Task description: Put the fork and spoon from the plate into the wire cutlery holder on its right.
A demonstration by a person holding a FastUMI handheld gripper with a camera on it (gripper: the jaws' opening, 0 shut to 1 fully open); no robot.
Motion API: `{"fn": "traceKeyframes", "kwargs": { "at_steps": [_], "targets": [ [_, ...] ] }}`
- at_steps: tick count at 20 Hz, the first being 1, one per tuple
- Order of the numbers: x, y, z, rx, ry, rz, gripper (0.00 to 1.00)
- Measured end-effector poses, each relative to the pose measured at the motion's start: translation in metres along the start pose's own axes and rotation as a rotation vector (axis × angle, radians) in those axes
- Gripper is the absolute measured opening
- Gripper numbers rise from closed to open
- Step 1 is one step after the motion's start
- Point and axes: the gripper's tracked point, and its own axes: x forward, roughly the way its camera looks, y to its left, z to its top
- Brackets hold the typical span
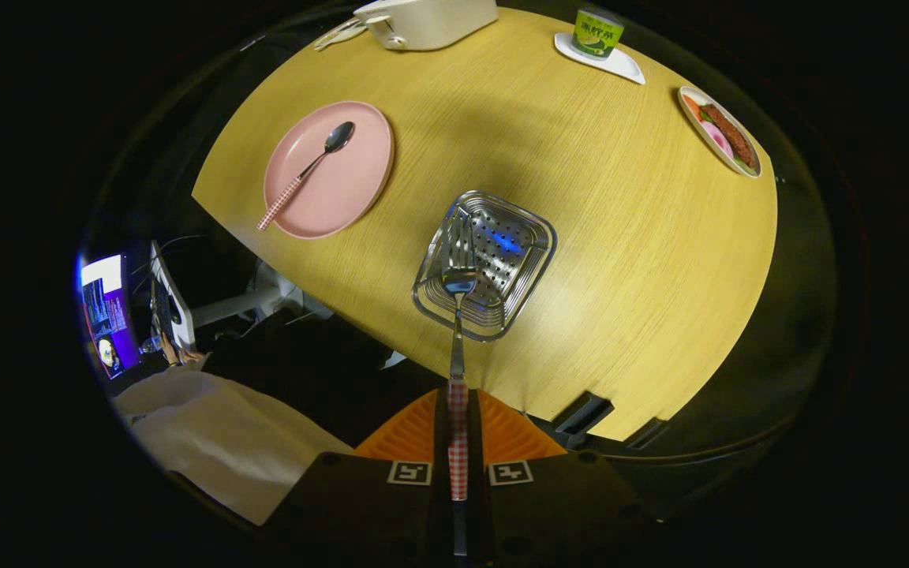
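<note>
While the fork (458, 315) hangs head-first from our gripper (458, 430), its red-and-white checked handle is pinched between the two fingers (411, 434), which are drawn in narrow and press on it from either side. We see the fork's steel neck reaching forward from the fingertips and its tines lying over the near left part of the wire cutlery holder (486, 264), a square steel basket with a perforated floor and ribbed wire walls; whether the tines touch the basket's floor or hover above it we cannot tell. That holder stands on the wooden table (620, 237), near the table's closer edge and just ahead of the fingers. To the holder's left and farther away sits the pink plate (344, 189), apart from the holder, and on it lies the spoon (308, 170), bowl pointing away from us and its checked handle slanting back over the plate's near rim. Beyond these, at the table's far edge, we make out a cream-coloured appliance (423, 20), a green can (597, 33) standing on a small white dish (620, 63), and, farther right, an oblong dish of food (719, 130). Off the table's left side, lower down, there is a lit screen (107, 315) and pale cloth (218, 442) near the gripper's body.
</note>
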Motion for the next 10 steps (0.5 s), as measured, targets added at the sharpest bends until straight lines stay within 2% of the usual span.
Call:
{"fn": "traceKeyframes", "kwargs": {
  "at_steps": [2,6,10],
  "targets": [
    [0.005,-0.008,0.004,0.008,0.077,0.018,0.11],
    [0.014,-0.022,0.019,0.039,0.141,0.031,0.11],
    [0.021,-0.025,0.019,-0.012,0.222,0.033,0.11]
  ]
}}
